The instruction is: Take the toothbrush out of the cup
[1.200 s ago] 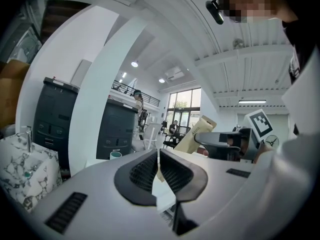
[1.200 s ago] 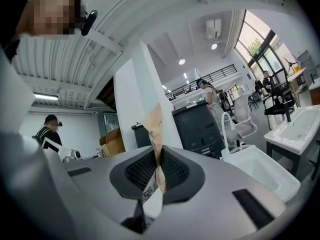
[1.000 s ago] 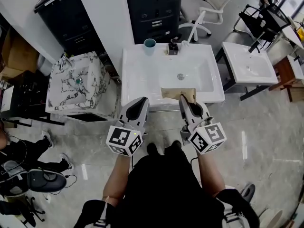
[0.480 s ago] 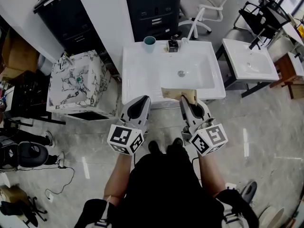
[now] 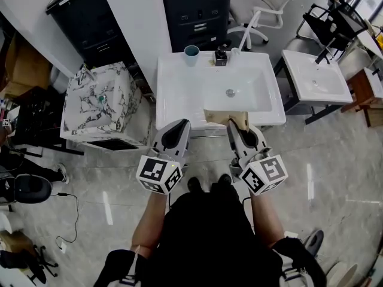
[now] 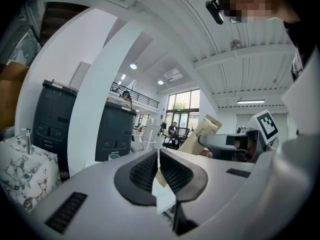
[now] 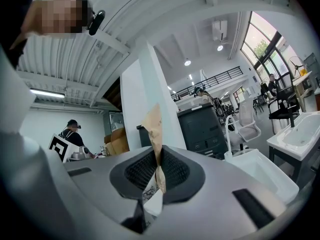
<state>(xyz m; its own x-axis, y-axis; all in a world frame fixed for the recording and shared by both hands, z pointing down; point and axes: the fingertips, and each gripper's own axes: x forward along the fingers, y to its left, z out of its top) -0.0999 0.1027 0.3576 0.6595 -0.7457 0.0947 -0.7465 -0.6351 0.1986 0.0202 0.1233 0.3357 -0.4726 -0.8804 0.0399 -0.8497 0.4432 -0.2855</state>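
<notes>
Pinching brown packet (image 7: 153, 128), right gripper (image 7: 158, 170) jaws; cup (image 5: 191, 52) well apart.

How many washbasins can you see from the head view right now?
3. A white washbasin in the middle, a marble-patterned one to its left, another white one to its right. Others may be hidden beyond the frame.

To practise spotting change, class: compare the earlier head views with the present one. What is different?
A bystander at the left drew back toward the picture's edge. The right hand-held gripper stays shut on the brown paper packet, the left hand-held gripper shut and empty; neither moved. The cup stays on the sink.
</notes>
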